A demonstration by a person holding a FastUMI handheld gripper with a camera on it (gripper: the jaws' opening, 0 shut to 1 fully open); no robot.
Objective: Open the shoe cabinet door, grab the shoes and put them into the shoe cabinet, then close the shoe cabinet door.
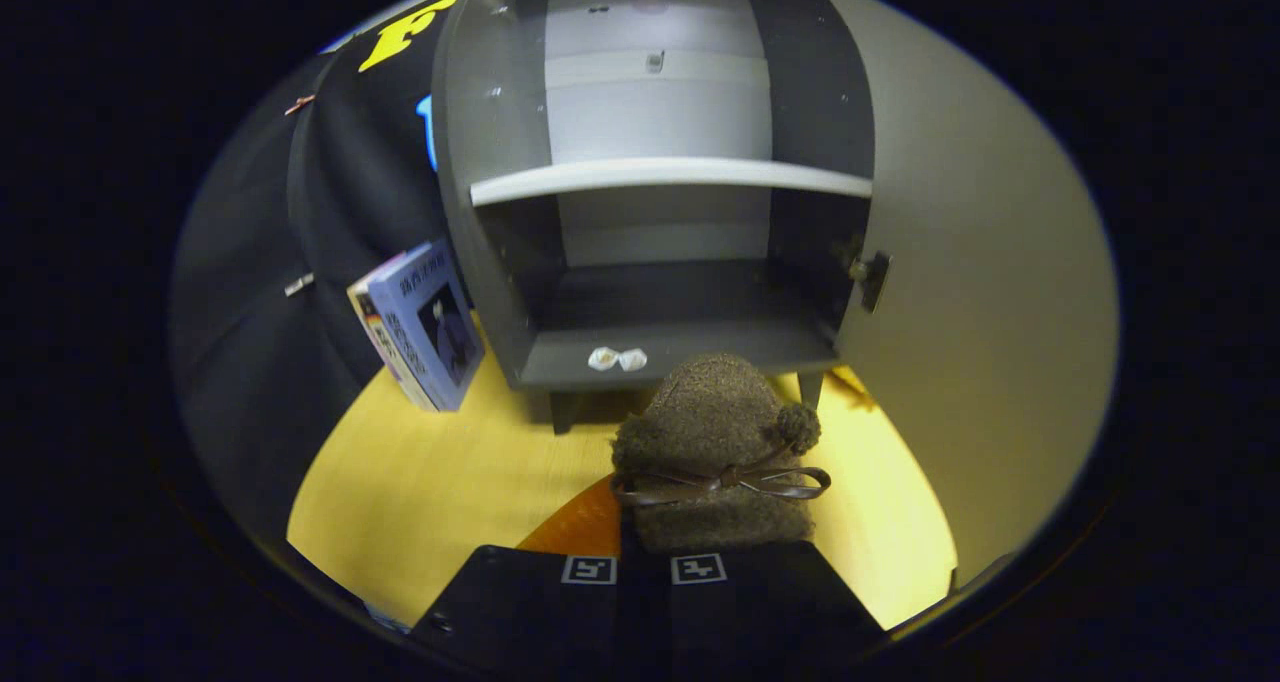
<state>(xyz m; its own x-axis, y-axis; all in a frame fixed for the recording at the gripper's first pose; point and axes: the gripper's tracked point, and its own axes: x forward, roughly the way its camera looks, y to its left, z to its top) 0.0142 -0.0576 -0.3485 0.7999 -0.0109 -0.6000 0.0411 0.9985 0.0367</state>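
Observation:
A brown fuzzy shoe point(715, 432) with a thin bow and a pompom sticks out from between my fingers, toe pointing at the cabinet. My gripper point(643, 554) is shut on its rear part, the fingers close together. The grey shoe cabinet point(500, 292) stands just beyond the shoe, and its door point(980, 262) is swung wide open to the right. The white middle shelf point(660, 175) and the dark lower compartment floor point(690, 347) are both in sight. The shoe's toe hangs just in front of the lower compartment's front edge.
Two small white bits point(617, 359) lie on the front of the lower floor. A blue box-like book point(425, 327) leans against the cabinet's left side. The yellow tabletop point(420, 482) lies below, with an orange patch point(580, 527) by my fingers.

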